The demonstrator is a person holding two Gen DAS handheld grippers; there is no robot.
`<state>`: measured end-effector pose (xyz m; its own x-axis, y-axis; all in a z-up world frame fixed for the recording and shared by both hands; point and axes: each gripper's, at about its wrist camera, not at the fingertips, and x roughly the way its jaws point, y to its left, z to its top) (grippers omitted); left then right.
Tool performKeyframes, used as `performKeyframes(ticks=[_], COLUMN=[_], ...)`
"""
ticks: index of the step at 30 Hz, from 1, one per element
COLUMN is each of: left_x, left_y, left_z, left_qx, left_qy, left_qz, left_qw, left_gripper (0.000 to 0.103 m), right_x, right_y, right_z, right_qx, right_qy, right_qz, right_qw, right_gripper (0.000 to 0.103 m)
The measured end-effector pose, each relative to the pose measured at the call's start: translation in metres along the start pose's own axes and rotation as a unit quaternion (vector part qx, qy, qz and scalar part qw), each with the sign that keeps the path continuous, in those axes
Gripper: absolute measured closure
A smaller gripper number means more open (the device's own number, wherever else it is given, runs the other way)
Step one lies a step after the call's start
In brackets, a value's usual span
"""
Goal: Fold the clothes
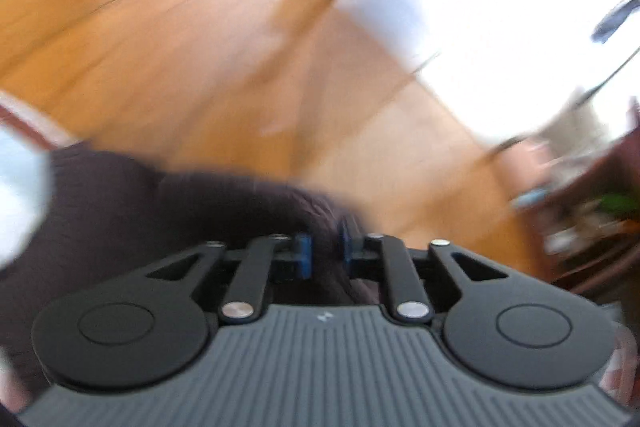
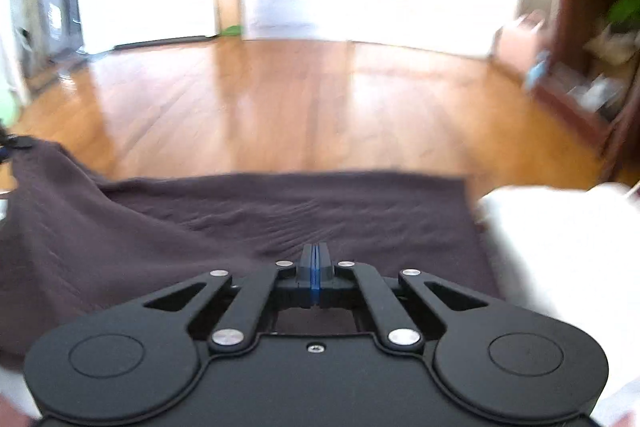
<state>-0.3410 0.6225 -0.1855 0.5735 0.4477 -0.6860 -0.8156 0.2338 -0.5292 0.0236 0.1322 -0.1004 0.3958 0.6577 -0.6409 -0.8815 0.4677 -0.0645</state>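
Left tongs (image 1: 326, 253): the two blue pads (image 1: 304, 255) stand a little apart with a fold of the dark brown garment (image 1: 168, 211) bunched between them; the cloth fills the gap and the pads appear to press on it. This view is heavily blurred.

Right tongs (image 2: 315, 269): the two blue pads meet face to face along one thin line. The tips sit against the garment (image 2: 280, 211) surface; whether any cloth is pinched between them cannot be told.

Garments counted: one, dark brown. In the right wrist view it lies spread out, its far edge straight and its right edge straight, with fine wrinkles just ahead of the tongs. Its left portion rises in a slope toward the upper left edge of the view.

White items counted: one pale, soft mass (image 2: 560, 239) just beside the garment's right edge, blurred; one pale shape (image 1: 20, 195) at the left edge of the left wrist view, kind not determinable.

Surroundings: one wooden floor (image 2: 300, 107) beyond the garment; one dark wooden shelf unit (image 2: 592, 39) at right, holding a green plant (image 2: 626, 9) and blurred small objects, uncountable.
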Motion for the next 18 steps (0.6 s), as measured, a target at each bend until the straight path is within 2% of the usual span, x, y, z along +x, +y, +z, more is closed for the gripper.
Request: performKeyframes(ticks=[2,4,5,7,9,11,12,15,16,17,18], left_x=[0.018,0.019,0.018,0.014,0.009,0.005,0.007,0.012,0.014,0.017,0.015], left_y=[0.012,0.011,0.010,0.006,0.005,0.005,0.004,0.000,-0.005,-0.013,-0.018], left_z=[-0.013,-0.017,-0.018,-0.015,-0.012,-0.010,-0.010,-0.010,-0.012,-0.016,-0.017], left_qx=[0.003,0.002,0.002,0.005,0.009,0.009,0.014,0.035,0.054,0.079,0.098], left_qy=[0.058,0.068,0.070,0.064,0.050,0.039,0.035,0.023,0.020,0.016,0.010], left_qz=[0.048,0.059,0.062,0.058,0.049,0.040,0.046,0.078,0.098,0.121,0.141], left_qw=[0.9971,0.9959,0.9957,0.9962,0.9975,0.9984,0.9982,0.9961,0.9935,0.9894,0.9851], left_gripper=[0.077,0.074,0.068,0.058,0.056,0.055,0.055,0.061,0.075,0.090,0.092], right_x=[0.019,0.036,0.040,0.043,0.042,0.040,0.040,0.042,0.042,0.040,0.031], right_y=[-0.006,-0.018,-0.025,-0.038,-0.045,-0.045,-0.039,-0.007,0.004,0.016,0.025], right_z=[-0.003,-0.012,-0.016,-0.022,-0.029,-0.034,-0.035,-0.039,-0.040,-0.041,-0.041], right_qx=[-0.029,-0.018,0.006,0.084,0.158,0.184,0.173,0.059,0.021,-0.022,-0.052], right_qy=[0.054,0.100,0.114,0.131,0.131,0.129,0.132,0.147,0.151,0.146,0.123], right_qz=[-0.021,-0.020,-0.008,0.044,0.105,0.143,0.150,0.132,0.125,0.113,0.098], right_qw=[0.998,0.995,0.993,0.987,0.973,0.964,0.964,0.979,0.980,0.983,0.986], right_gripper=[0.103,0.098,0.091,0.078,0.047,0.043,0.043,0.044,0.052,0.092,0.092])
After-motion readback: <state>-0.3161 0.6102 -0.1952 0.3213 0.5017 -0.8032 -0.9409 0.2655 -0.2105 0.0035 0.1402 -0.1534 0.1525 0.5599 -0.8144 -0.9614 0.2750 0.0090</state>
